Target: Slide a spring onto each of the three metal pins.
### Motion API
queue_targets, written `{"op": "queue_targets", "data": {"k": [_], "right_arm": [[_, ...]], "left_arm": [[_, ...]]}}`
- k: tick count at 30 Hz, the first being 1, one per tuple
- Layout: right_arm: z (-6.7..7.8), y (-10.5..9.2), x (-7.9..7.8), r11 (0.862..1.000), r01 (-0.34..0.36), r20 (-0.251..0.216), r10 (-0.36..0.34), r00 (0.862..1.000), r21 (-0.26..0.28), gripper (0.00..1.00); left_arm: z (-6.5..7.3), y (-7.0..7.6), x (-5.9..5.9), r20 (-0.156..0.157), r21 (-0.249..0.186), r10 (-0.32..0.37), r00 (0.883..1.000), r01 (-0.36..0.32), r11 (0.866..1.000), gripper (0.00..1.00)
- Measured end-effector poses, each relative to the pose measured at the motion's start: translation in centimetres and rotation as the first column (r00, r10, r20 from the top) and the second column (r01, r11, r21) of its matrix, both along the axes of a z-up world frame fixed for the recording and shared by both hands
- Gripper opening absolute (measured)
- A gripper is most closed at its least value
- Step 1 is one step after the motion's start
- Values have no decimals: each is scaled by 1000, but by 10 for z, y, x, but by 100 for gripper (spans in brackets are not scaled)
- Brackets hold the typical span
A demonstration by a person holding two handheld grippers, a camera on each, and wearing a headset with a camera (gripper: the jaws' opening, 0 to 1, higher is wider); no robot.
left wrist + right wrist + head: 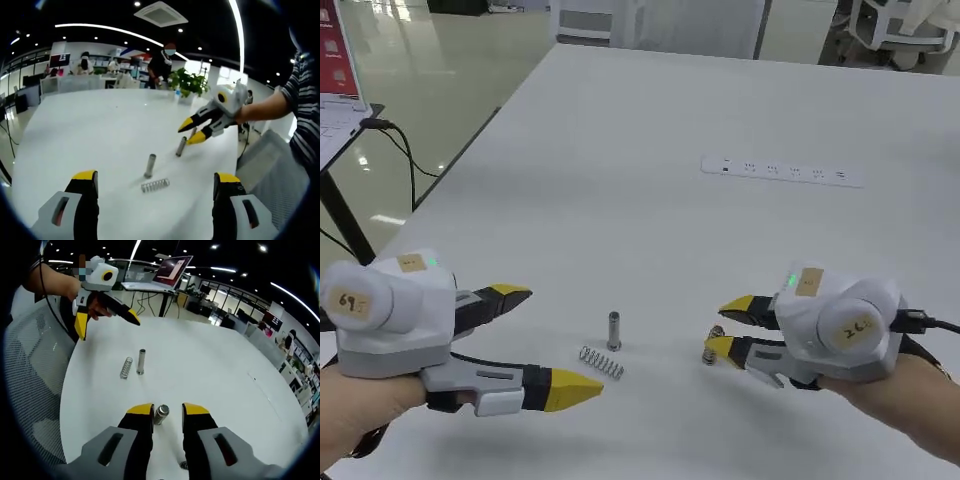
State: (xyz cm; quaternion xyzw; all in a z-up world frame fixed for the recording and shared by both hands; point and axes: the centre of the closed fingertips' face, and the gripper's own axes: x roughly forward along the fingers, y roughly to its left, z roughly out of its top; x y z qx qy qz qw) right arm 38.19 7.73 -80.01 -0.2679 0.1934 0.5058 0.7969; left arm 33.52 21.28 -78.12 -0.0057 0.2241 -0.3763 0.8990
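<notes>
Spring [601,362] lies loose beside bare pin [613,331]; right gripper [722,326], jaws part-open, flanks a seemingly sprung pin [161,414]; left gripper [560,337] gapes empty.

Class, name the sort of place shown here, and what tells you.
Probably an open-plan office: a white table with a power strip, a laptop on a side desk, a ceiling air vent.

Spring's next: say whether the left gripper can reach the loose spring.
Probably yes: left gripper is open, the spring lies just ahead of its jaws, nothing between; a pin stands close by.
</notes>
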Motion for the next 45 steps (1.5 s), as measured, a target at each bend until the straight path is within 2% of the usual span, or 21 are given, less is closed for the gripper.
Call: {"op": "queue_targets", "data": {"k": [2,4,6,9,14,21,27,30,33,39,45], "right_arm": [[6,-5,2,1000,17,-2,-17,1000,18,20],[12,-9,3,997,48,-30,-46,998,59,20],[18,-14,4,994,67,-35,-64,997,82,19],[19,-21,1,996,64,-22,-63,998,60,15],[21,-34,-2,992,101,-37,-98,994,80,17],[27,-44,-8,984,136,-60,-129,990,115,17],[22,-49,-14,987,134,-53,-130,990,88,17],[19,-50,-19,988,133,-61,-129,990,82,18],[16,-51,-24,989,126,-64,-121,991,76,18],[9,-55,-30,989,135,-78,-131,988,53,18],[6,-46,-43,991,117,-96,-111,989,59,17]], "left_arm": [[-1,0,-1,-5,1,-2,1000,2,1000,93],[-2,0,-1,-5,4,-3,1000,3,1000,93],[-2,0,-1,-6,-1,-1,1000,1,1000,93],[-1,-2,-2,-7,-3,-4,1000,4,1000,93],[1,-4,-2,-4,-6,-7,1000,7,1000,93],[3,-1,-2,-1,-1,-4,1000,4,1000,93],[4,0,-3,-1,0,-4,1000,4,1000,93],[5,0,-3,-3,-8,-1,1000,1,1000,93],[11,-1,-2,9,-24,1,1000,-1,1000,93],[10,-2,-3,6,-19,-2,1000,3,1000,93],[6,-1,-6,-3,-16,-3,1000,3,1000,93]]}}
